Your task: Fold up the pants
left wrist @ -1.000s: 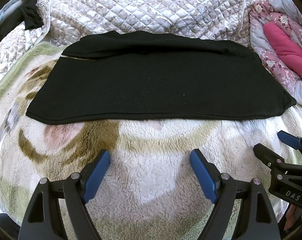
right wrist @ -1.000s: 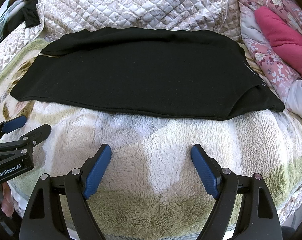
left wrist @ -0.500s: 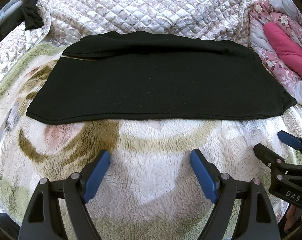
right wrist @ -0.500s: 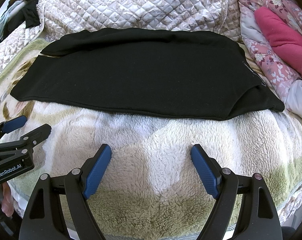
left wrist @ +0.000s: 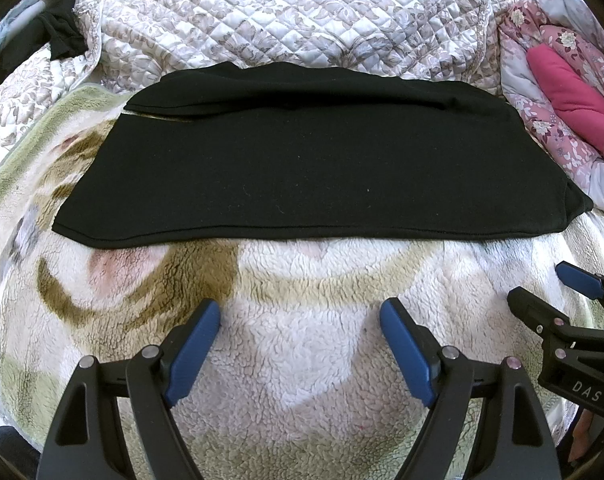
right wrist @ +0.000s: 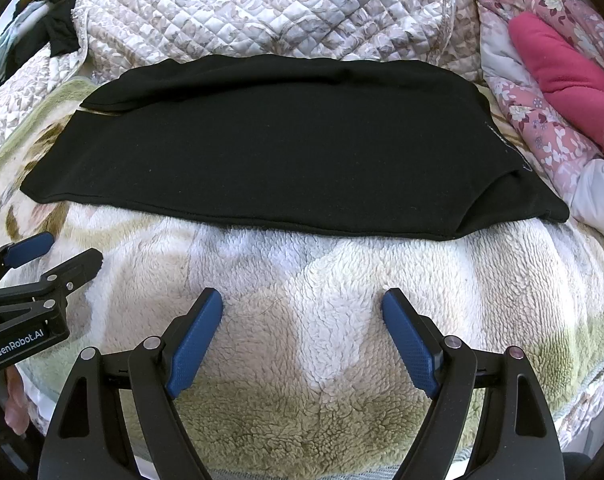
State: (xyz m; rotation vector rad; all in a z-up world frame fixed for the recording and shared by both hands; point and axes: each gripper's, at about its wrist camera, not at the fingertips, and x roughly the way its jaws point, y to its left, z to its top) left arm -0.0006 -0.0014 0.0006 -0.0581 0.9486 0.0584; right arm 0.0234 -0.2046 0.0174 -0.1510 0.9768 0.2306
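Black pants [left wrist: 314, 164] [right wrist: 270, 152] lie flat across a fleece blanket, one leg laid over the other, stretching left to right. A corner of the lower layer sticks out at the right end [right wrist: 534, 204]. My left gripper [left wrist: 300, 316] hovers open over the blanket, well short of the pants' near edge, nothing between its blue pads. My right gripper [right wrist: 302, 304] is likewise open and empty, also short of the near edge. Each gripper shows at the side of the other's view: the right gripper [left wrist: 550, 288] and the left gripper [right wrist: 58, 252].
The fleece blanket [left wrist: 302, 360] [right wrist: 322, 272] covers the bed in front. A quilted floral cover [left wrist: 286, 12] rises behind the pants. Pink floral bedding with a magenta roll [right wrist: 562, 76] lies at the right. Dark clothes [right wrist: 58, 28] hang at the far left.
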